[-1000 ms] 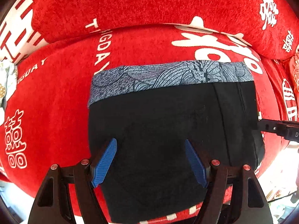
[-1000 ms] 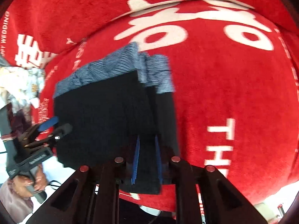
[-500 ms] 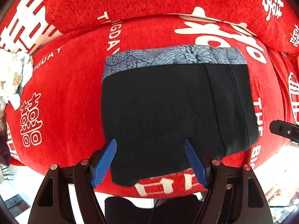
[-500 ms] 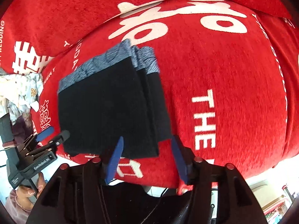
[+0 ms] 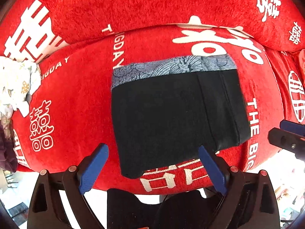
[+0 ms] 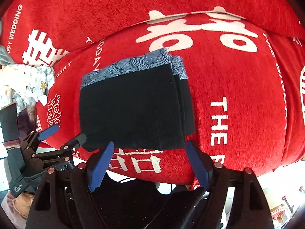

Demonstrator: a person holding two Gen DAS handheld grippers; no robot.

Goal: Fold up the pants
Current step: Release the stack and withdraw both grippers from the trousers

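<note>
The black pants (image 5: pixel 171 118) with a grey patterned waistband (image 5: pixel 171 68) lie folded flat on the red sofa seat (image 5: pixel 76 99). They also show in the right wrist view (image 6: pixel 133 106), with stacked layers at their right edge. My left gripper (image 5: pixel 152 169) is open and empty, just off the pants' near edge. My right gripper (image 6: pixel 150 166) is open and empty, also at the near edge. The left gripper shows at the left in the right wrist view (image 6: pixel 57 139).
The red backrest cushion (image 5: pixel 152 5) with white lettering rises behind the seat. A heap of pale patterned cloth (image 5: pixel 15 84) lies at the seat's left end. The seat's front edge (image 5: pixel 171 183) drops off just before the grippers.
The right gripper has let go of the pants' right edge and opened. Both grippers have pulled back toward the seat's front edge; the pants stay folded.
</note>
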